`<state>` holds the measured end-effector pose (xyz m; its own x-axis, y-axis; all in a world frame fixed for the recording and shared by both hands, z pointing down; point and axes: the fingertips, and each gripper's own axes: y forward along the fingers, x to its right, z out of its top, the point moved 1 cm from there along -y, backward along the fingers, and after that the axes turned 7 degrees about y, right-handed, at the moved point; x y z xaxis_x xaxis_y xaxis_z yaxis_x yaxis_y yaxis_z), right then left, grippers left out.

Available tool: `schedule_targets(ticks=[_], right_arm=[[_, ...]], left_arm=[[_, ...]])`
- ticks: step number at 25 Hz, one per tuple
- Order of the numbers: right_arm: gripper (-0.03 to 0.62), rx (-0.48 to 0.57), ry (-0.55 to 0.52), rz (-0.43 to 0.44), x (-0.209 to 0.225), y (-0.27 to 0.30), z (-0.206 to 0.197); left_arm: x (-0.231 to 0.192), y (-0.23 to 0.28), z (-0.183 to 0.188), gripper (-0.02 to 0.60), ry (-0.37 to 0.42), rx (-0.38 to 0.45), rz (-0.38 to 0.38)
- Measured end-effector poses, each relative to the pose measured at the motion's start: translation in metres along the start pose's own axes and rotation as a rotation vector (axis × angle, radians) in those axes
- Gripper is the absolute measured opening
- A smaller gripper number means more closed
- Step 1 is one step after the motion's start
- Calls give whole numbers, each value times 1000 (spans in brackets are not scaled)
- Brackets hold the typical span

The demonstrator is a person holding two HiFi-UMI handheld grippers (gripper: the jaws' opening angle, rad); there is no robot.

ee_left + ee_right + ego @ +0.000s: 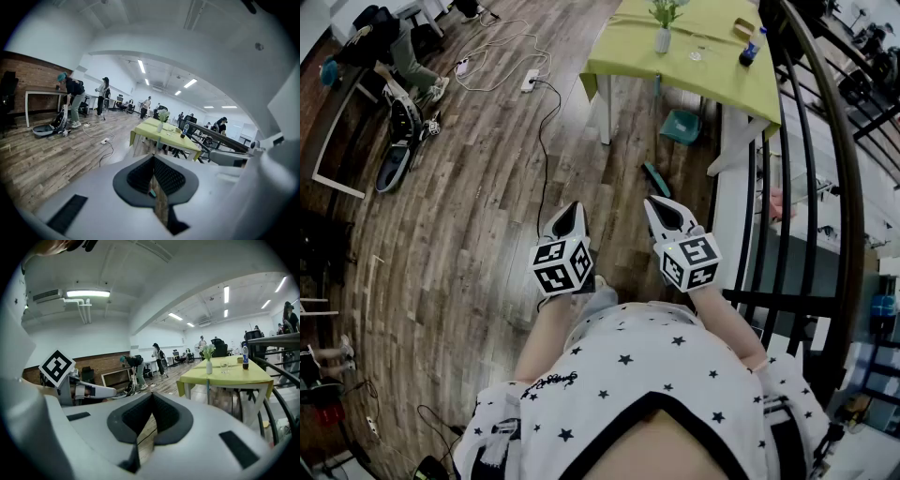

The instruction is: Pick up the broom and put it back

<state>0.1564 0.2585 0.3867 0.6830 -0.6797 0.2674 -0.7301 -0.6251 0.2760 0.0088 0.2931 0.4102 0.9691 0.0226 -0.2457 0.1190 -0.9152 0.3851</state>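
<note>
A short teal broom piece [656, 178] lies on the wood floor just ahead of my right gripper [661, 204]; it shows as a teal speck low between the left jaws [152, 193]. A teal dustpan-like piece [680, 127] sits under the green table [703, 66]. A thin teal handle [208, 391] stands against that table's front edge [158, 140]. My left gripper [569, 208] hovers beside the right one, both over the floor in front of my body. Both point forward and slightly down, shut with nothing between the pads [153, 159] [152, 397].
A black curved railing [787, 187] runs close along the right. The table carries a vase [663, 37], a glass and a bottle [750, 47]. A black cable [542, 141] and power strip [530, 80] cross the floor ahead. A person [403, 56] bends over a bag at far left.
</note>
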Motion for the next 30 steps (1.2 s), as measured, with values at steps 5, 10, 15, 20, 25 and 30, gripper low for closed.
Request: schedule_targets(ticks=[5, 10, 15, 20, 25, 30], right_arm=[[-7, 11, -31, 8, 13, -32, 1], [-6, 15, -23, 17, 17, -58, -6], [-7, 7, -3, 7, 21, -58, -15], [-6, 6, 63, 0, 25, -42, -13], [-6, 10, 68, -13, 22, -20, -5], [-6, 14, 70, -39, 11, 6, -2]], left_arm=[[45, -2, -12, 11, 17, -9, -17], [81, -4, -24, 11, 47, -23, -51], [88, 5, -23, 11, 61, -32, -76], [76, 15, -16, 11, 65, -31, -82], [61, 23, -2, 11, 79, -26, -101], [34, 28, 5, 11, 79, -30, -118]])
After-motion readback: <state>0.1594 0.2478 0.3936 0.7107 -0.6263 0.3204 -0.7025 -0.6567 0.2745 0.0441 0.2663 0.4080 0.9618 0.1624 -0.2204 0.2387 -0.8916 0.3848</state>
